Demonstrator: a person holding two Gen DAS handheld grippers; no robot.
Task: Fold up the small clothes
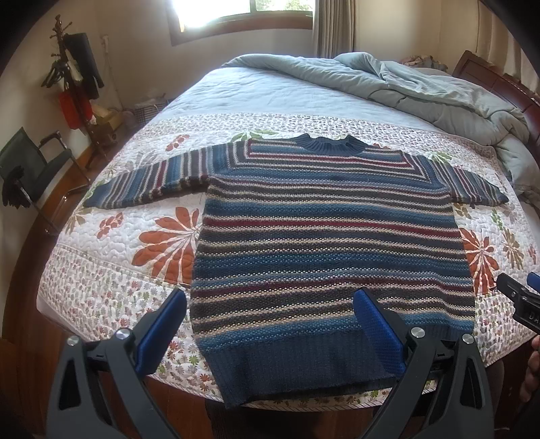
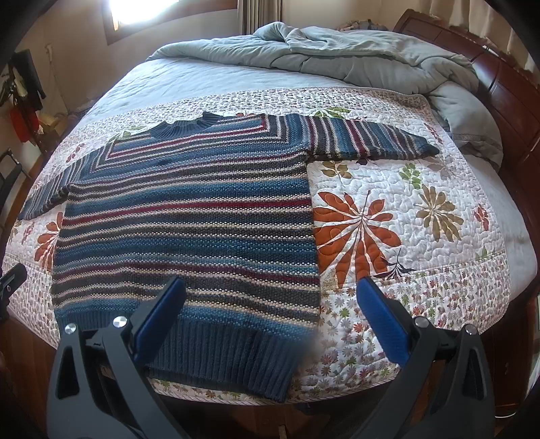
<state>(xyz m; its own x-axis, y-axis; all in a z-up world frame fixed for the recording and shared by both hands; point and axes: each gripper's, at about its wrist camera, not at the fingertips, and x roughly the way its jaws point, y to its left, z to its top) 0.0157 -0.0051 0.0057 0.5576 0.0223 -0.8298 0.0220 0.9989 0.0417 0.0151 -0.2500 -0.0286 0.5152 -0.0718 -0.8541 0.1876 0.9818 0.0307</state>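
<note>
Tongs (image 1: 270, 307) spread; sweater (image 1: 324, 243) hem overhanging.

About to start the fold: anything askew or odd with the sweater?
Nothing stands out. The striped sweater lies flat on the quilt, sleeves spread, with only its ribbed hem drooping past the bed's edge. Both the left hand-held gripper and the right hand-held gripper are open.

Daylight floods in from a window (image 1: 236, 13) far ahead of the claws, blown out to white glare. The bed (image 1: 270, 98) is evenly bright and sharp. Fisheye distortion bends the edges, and corners darken.
</note>
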